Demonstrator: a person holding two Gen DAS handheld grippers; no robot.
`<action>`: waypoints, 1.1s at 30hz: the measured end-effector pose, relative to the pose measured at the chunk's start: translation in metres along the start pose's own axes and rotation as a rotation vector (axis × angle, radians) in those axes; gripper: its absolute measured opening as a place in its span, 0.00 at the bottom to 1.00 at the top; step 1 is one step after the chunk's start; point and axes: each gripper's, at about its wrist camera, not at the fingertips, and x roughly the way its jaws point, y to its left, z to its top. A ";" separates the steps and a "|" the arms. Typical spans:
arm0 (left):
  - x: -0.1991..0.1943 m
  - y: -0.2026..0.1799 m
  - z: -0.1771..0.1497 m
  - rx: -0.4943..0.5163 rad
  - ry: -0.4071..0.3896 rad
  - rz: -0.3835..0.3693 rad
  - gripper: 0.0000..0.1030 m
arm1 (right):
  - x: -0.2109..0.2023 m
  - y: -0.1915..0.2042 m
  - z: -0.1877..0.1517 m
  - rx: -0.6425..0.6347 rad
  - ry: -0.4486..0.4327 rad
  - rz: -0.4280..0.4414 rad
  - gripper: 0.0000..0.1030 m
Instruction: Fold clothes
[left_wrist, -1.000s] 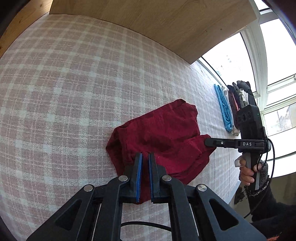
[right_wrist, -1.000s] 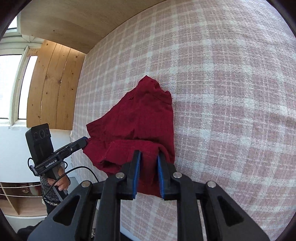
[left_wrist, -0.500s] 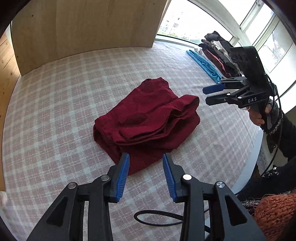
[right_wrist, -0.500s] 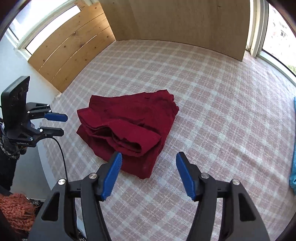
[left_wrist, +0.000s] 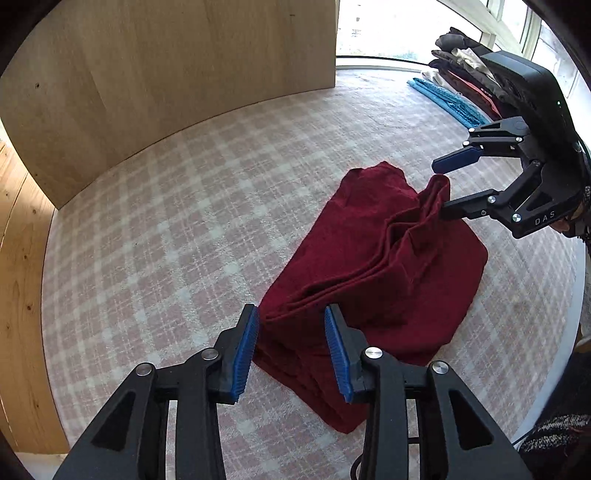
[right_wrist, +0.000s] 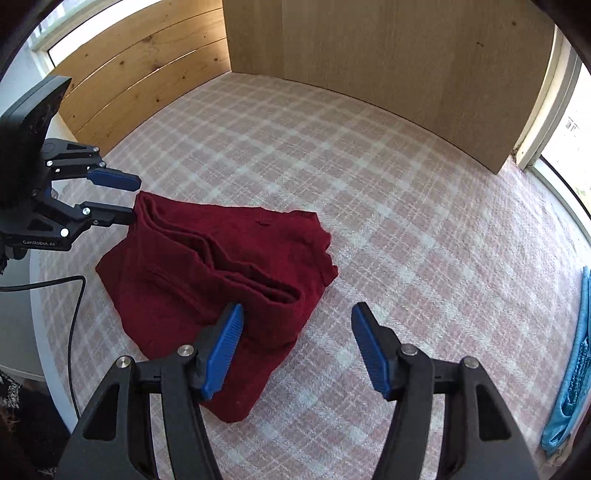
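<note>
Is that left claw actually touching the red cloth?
Cannot tell. The left gripper is open around the red cloth's folded edge; in the right wrist view its lower finger reaches the cloth's corner, but contact isn't plain.

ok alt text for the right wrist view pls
A folded dark red garment lies on a pink plaid cloth, with the open right gripper over its near corner. The open left gripper is at its far left corner.

Folded dark-red garment (left_wrist: 373, 266), layered flat
</note>
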 end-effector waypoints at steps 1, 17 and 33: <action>-0.003 0.005 -0.001 -0.014 -0.005 -0.039 0.34 | -0.005 -0.002 0.000 0.001 -0.013 0.039 0.58; 0.022 0.006 0.001 0.019 0.052 -0.097 0.35 | 0.007 0.012 0.004 -0.056 0.023 0.077 0.16; -0.024 -0.001 -0.003 -0.076 -0.078 -0.108 0.20 | -0.015 0.005 0.021 -0.012 -0.023 -0.081 0.42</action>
